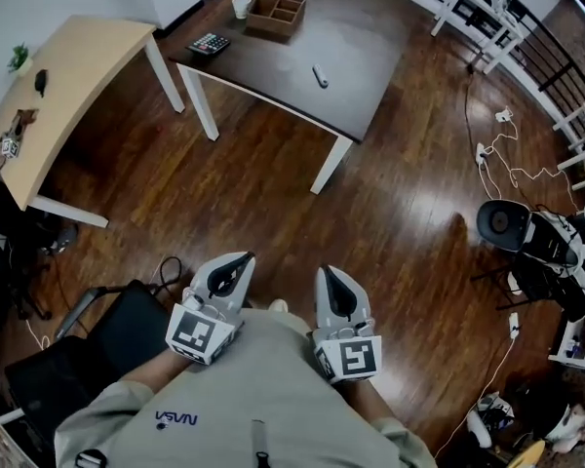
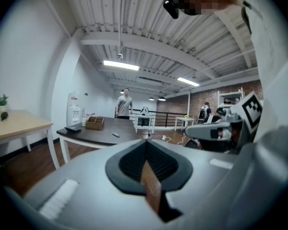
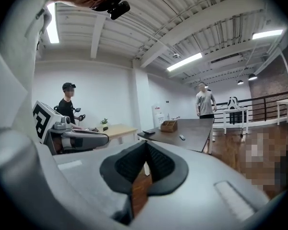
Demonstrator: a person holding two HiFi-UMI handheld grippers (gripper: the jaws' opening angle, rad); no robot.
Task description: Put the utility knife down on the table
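The utility knife [image 1: 320,76] is a small grey bar lying on the dark table [image 1: 351,105] far ahead of me; it also shows as a speck in the left gripper view [image 2: 115,134] and the right gripper view [image 3: 182,137]. Both grippers are held close to my body over the wooden floor, well away from the table. My left gripper [image 1: 242,258] [image 2: 146,143] is shut with nothing between its jaws. Beside it, my right gripper [image 1: 327,273] [image 3: 146,145] is also shut and empty.
On the dark table stand a wooden organiser box [image 1: 276,13], a calculator [image 1: 209,44] and a white cup [image 1: 241,6]. A light wood table [image 1: 58,86] is at the left, a black chair [image 1: 107,339] beside me, and cables and equipment [image 1: 507,224] at the right. A person [image 2: 124,104] stands behind the table.
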